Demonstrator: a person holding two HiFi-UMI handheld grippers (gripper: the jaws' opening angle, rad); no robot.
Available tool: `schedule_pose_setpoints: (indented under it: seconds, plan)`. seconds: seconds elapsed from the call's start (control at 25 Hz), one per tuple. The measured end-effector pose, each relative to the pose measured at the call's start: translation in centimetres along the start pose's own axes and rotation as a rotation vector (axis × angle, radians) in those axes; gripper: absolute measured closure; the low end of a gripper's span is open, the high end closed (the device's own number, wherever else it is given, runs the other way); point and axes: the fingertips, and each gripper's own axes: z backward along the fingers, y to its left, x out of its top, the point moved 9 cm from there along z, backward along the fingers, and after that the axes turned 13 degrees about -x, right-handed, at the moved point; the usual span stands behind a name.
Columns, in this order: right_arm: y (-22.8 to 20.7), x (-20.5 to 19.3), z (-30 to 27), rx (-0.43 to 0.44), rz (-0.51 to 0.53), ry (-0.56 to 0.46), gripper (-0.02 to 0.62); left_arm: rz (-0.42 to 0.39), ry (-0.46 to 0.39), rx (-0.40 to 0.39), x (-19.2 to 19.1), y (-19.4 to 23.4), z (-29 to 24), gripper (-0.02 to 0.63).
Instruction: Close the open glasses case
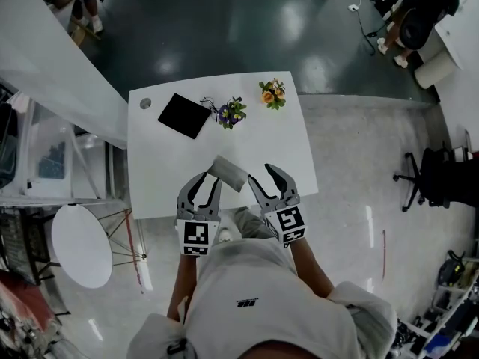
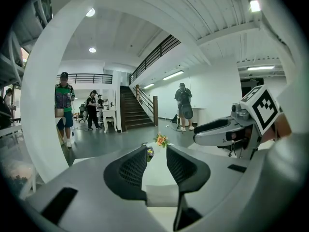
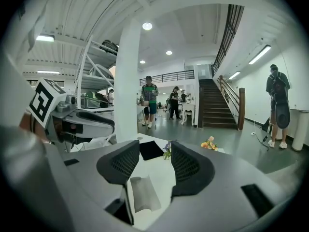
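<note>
A grey glasses case (image 1: 228, 173) lies near the front edge of the white table (image 1: 165, 170), between my two grippers. Whether its lid is up or down cannot be told. My left gripper (image 1: 209, 179) stands open just left of it. The right gripper (image 1: 260, 173) is open just right of it. In the left gripper view the case (image 2: 161, 195) shows low in the gap of the open left gripper (image 2: 157, 153). In the right gripper view the case (image 3: 144, 193) lies low and left within the gap of the open right gripper (image 3: 154, 146). Neither gripper holds anything.
Farther back on the table lie a black square pad (image 1: 183, 115), a purple flower sprig (image 1: 230, 112) and an orange flower sprig (image 1: 273, 93). A round white side table (image 1: 80, 245) stands left of the table, a black office chair (image 1: 430, 174) far right. People stand in the background.
</note>
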Motion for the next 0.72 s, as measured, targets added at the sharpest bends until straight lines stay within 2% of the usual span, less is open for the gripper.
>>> schedule_pose_setpoints:
  seconds: [0.72]
  plan:
    - [-5.9, 0.4, -7.3, 0.083, -0.007, 0.035, 0.396, 0.028, 0.062, 0.052, 1.2, 2.4, -7.6, 0.468]
